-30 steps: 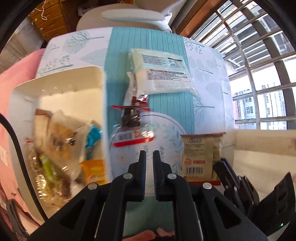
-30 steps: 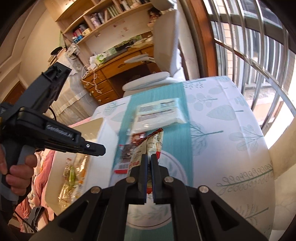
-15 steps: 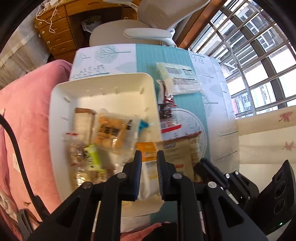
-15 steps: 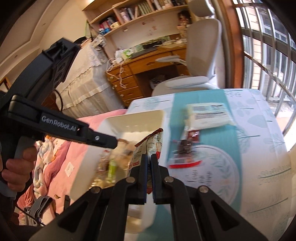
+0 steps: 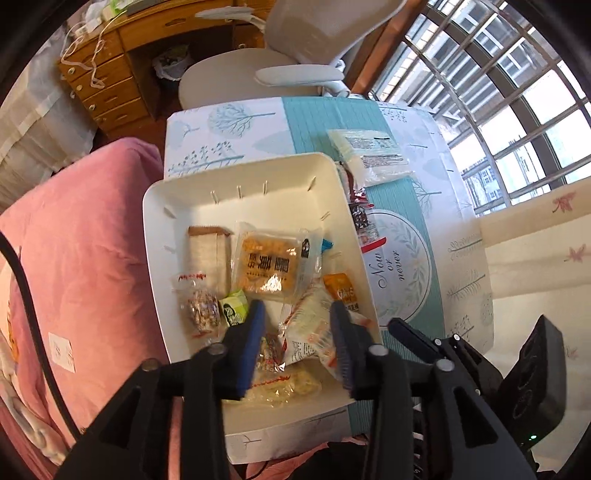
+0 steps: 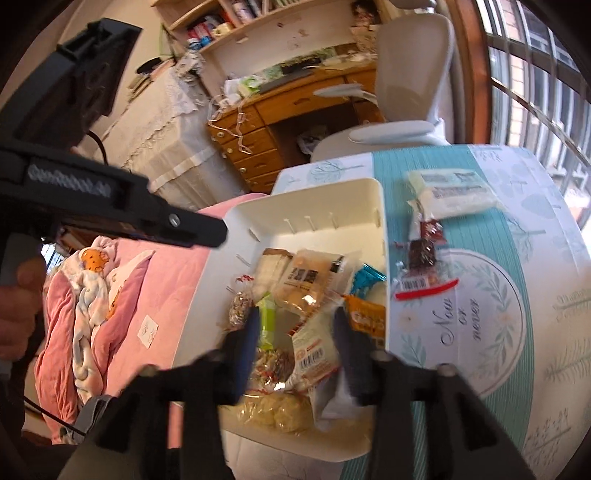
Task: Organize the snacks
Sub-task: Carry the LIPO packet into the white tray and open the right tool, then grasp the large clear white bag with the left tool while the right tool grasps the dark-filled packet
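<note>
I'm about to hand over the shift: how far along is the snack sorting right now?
Mostly done: the white bin already holds a pile of packets, including the orange pastry pack. Nothing is in hand: both the left gripper and right gripper hang open over the bin. Left on the table: the big white packet and the dark red-edged packets beside the bin.

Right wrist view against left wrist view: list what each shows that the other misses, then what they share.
Only the right wrist view shows the bookshelf, the person's left hand on the left gripper's handle, and the barcode side of the pale packet under the open right gripper.

Only the left wrist view shows the open left gripper and the leaf-print bedding.

Both show the white bin of snacks, the white pouch, the red-edged packet, the desk and the chair.
</note>
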Motion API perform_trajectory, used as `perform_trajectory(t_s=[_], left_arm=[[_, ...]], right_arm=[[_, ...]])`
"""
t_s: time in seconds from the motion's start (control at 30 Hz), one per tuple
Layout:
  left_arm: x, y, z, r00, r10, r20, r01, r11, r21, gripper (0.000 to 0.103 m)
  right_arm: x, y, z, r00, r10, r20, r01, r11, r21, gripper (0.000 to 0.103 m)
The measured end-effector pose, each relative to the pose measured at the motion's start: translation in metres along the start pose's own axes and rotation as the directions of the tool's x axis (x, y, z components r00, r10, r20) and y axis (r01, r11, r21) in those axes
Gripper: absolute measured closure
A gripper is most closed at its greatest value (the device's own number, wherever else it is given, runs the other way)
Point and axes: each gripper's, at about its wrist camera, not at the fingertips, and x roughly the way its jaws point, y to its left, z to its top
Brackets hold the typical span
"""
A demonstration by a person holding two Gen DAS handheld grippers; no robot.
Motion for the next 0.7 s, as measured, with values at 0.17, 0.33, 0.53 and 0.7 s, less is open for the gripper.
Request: perform_trajectory(t_s=[0.17,0.33,0.53,0.7], left_arm=[[-0.003,-0.012,0.028,1.0,-0.006,0.002,0.006,0.999,0.033,0.045],[0.004,-0.03,0.068,1.0,-0.014,0.0,0.014,0.999,0.046,0.035],[0.031,-0.051,0.116,0.998,-0.052,-0.033,0.053,0.998,0.034,0.021],[0.072,-0.059,0.149,0.995,-0.065,-0.08,0.065,0.998,0.0,0.02]], right_arm=[[-0.008,-0.016,0.001,0.998,-0.058,0.005,0.058,0.997,0.047,0.044],[-0.01,-0.044,0.008,0.989,-0.145,0.017,0.142,0.984,0.108,0.039],[0.008,-0.088,0.019,0.975,-0.22,0.027,0.213,0.963,0.163,0.036],[0.041,-0.109,0.026,0.971,-0.235,0.031,0.233,0.97,0.063,0.036]])
